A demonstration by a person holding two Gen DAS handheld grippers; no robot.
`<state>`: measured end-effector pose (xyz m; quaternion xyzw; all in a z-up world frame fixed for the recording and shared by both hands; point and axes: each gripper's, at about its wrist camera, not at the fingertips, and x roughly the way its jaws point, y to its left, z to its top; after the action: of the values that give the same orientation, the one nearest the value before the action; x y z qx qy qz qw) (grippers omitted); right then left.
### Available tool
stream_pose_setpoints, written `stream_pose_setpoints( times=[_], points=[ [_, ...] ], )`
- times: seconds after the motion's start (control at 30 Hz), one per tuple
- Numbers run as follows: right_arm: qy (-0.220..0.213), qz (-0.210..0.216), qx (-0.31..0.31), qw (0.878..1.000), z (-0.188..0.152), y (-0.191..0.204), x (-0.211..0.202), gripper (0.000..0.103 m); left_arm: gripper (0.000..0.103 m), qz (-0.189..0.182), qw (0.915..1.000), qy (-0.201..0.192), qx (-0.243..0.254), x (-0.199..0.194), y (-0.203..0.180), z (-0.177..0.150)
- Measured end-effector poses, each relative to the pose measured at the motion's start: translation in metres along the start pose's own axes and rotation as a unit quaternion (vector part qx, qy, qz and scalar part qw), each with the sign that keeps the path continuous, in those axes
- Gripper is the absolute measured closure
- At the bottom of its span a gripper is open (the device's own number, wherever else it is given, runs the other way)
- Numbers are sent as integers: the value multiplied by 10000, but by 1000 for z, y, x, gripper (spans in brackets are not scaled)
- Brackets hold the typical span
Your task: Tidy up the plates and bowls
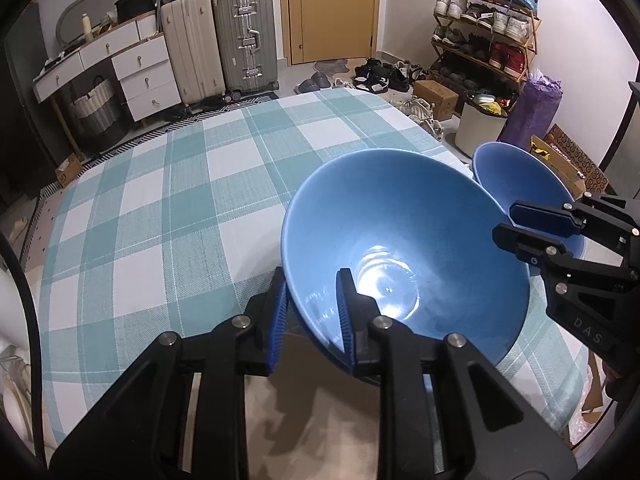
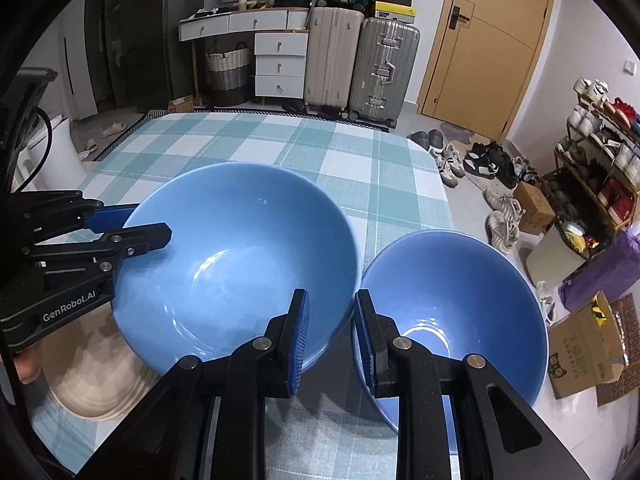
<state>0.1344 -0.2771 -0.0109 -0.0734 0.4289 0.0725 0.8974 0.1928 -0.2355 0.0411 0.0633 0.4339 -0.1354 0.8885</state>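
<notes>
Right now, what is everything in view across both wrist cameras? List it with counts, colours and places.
large bowl: 1, blue, lifted over the table, rim between the left claw's fingers
small bowl: 1, blue, right of the large bowl, rim in the right claw
plates: a stack, beige, under the large bowl
table: 1, teal and white check cloth
suitcases: several, against the far wall
door: 1, tan
shoe rack: 1, right wall
left claw: black, blue pads
right claw: black, blue pads
</notes>
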Motion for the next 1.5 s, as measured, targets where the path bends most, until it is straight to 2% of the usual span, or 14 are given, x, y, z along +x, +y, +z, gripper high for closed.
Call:
stream_pose_setpoints(
  times=[0.13,0.17,0.2,0.23,0.27,0.33,0.37,0.5,0.6,0.67,0.97,1.2,1.33,1.5],
  points=[
    [35,22,164,9999,0,-6,-4,68,75,-54,9999,-60,-86,-5,5,0],
    [33,44,229,9997,1,-9,-5,64,66,-68,9999,-80,-101,-9,4,-1],
    [14,66,289,9996,1,-11,-7,55,60,-116,9998,-117,-130,-12,5,0],
    [-11,104,354,9993,2,-14,-9,50,49,-200,9995,-156,-180,-16,7,0],
    [-36,137,408,9991,2,-16,-11,39,40,-283,9991,-197,-227,-22,8,-1],
    [-130,246,544,9981,2,-21,-18,26,30,-357,9987,-240,-283,-29,10,-1],
    [-198,278,632,9974,1,-24,-23,23,24,-377,9985,-254,-314,-32,11,-2],
    [-238,429,1239,9911,-1,-42,-34,10,22,-444,9976,-244,-481,-44,12,-7],
    [-306,536,1609,9850,-4,-55,-44,6,15,-582,9963,-255,-582,-53,8,-11],
    [-397,469,1696,9836,-6,-61,-54,4,2,-621,9956,-305,-635,-60,4,-14],
    [-853,300,1961,9764,-22,-95,-98,2,1,-979,9919,-223,-772,-72,-29,-25],
    [-1005,226,2147,9712,-40,-121,-117,2,1,-1333,9877,-93,-817,-76,-59,-31],
    [-1014,180,2231,9693,-49,-133,-123,2,1,-1401,9871,-34,-775,-72,-77,-30],
    [-1035,152,2288,9678,-61,-150,-126,2,8,-1627,9848,34,-606,-68,-101,-30]
  ],
)
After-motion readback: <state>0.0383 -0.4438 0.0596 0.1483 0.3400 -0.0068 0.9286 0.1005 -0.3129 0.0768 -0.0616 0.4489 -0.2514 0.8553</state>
